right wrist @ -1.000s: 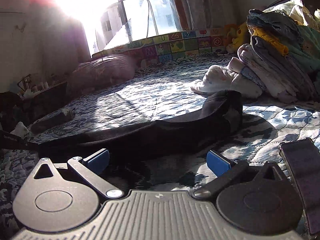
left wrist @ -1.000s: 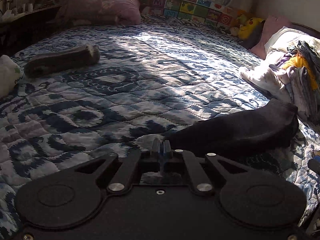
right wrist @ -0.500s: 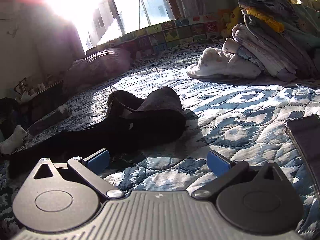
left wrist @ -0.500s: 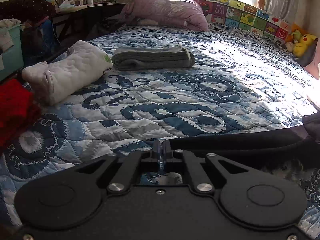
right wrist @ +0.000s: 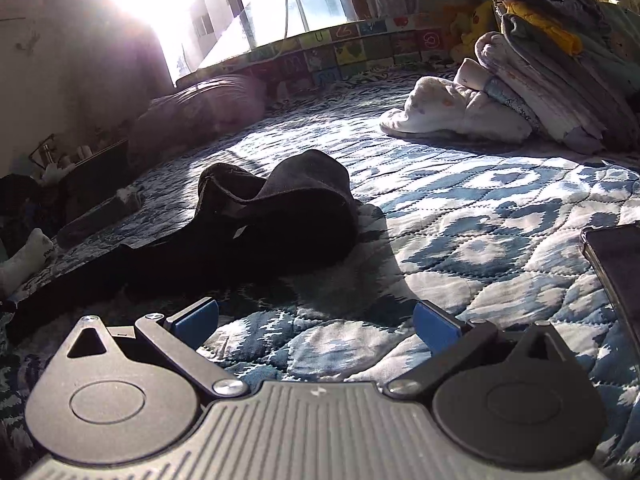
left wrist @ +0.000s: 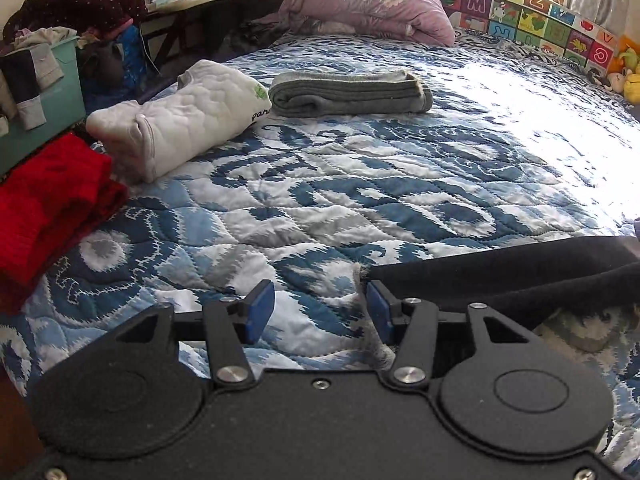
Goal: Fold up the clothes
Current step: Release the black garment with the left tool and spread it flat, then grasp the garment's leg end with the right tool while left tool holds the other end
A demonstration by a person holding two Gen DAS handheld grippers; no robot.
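Both claws (left wrist: 316,312) (right wrist: 316,320) wide open, empty; black garment (right wrist: 256,232) loose.

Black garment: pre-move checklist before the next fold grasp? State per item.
1. Left gripper open, nothing between the fingers: ok.
2. Right gripper open and empty: ok.
3. Black garment flat for folding: not ok, the far end is bunched into a hump.
4. Garment edge near the left gripper: ok, its end lies just beside the right-hand finger.
5. Room to fold: ok, the quilt is bare between the garment and the folded grey item.
6. Dark flat object at the right edge: cannot tell what it is; keep off it.
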